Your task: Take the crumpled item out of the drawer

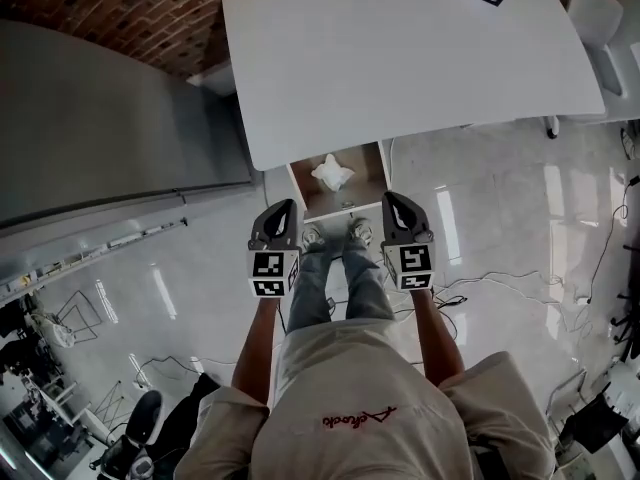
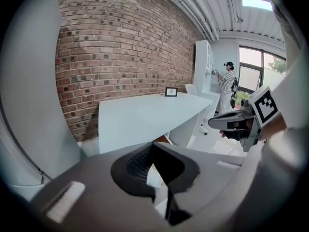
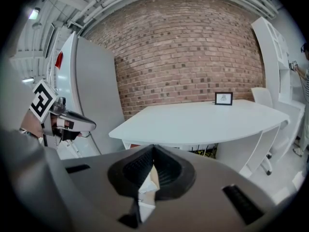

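Your left gripper (image 1: 286, 208) hovers just short of the open drawer (image 1: 368, 183), its jaws closed tip to tip with nothing between them. Under the edge of the white desk (image 1: 400, 58), the crumpled item (image 1: 332, 172) lies near the drawer's middle, apart from its walls. It looks like wadded white paper, so it is probably light, soft, easily squashed and not slippery. Open up, then pinch a raised fold on top, gently. Your right gripper (image 1: 391, 200) hangs alongside, jaws likewise together and empty.

Head view: steeply down from overhead onto white curved tabletop (image 1: 400, 48). Gripper views: low, near-level, sharing that tabletop and red brick wall (image 3: 183, 47).
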`<action>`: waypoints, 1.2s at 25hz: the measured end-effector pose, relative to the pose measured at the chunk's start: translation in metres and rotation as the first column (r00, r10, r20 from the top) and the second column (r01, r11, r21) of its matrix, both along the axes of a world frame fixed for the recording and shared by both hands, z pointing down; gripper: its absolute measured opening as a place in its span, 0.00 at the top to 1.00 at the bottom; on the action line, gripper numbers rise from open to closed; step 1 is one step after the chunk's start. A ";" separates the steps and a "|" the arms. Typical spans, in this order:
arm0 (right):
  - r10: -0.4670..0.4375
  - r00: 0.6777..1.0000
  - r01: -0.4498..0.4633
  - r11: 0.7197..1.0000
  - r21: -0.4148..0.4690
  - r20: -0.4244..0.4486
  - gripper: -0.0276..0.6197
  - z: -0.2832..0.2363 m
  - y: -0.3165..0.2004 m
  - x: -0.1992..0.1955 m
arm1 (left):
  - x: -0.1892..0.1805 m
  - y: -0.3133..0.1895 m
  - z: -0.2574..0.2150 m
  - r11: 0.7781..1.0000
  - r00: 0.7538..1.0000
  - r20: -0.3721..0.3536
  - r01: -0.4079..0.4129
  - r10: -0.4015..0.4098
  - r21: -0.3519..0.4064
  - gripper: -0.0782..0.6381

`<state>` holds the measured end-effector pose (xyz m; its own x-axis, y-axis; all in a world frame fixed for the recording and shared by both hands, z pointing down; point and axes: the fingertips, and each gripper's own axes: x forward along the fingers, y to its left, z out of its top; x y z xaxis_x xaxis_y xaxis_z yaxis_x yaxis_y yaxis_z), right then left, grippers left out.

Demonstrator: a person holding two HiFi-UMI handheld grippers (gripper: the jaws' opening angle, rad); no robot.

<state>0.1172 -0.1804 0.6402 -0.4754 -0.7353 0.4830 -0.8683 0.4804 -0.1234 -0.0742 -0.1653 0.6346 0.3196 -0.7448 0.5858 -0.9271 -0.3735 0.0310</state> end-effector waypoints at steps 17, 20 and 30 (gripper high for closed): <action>-0.008 0.999 0.004 0.997 -0.080 -0.041 0.94 0.093 0.025 -0.012 | 0.002 0.014 0.119 0.993 0.998 -0.024 -0.054 0.052 -0.105 0.88; -0.008 0.999 0.005 0.996 -0.091 -0.036 0.94 0.104 0.037 -0.019 | 0.003 0.014 0.133 0.989 0.996 -0.021 -0.091 0.089 -0.113 0.88; 0.018 0.999 -0.021 0.993 -0.119 -0.030 0.94 0.137 0.069 -0.022 | 0.015 -0.008 0.194 0.970 0.980 0.038 -0.185 0.194 -0.160 0.88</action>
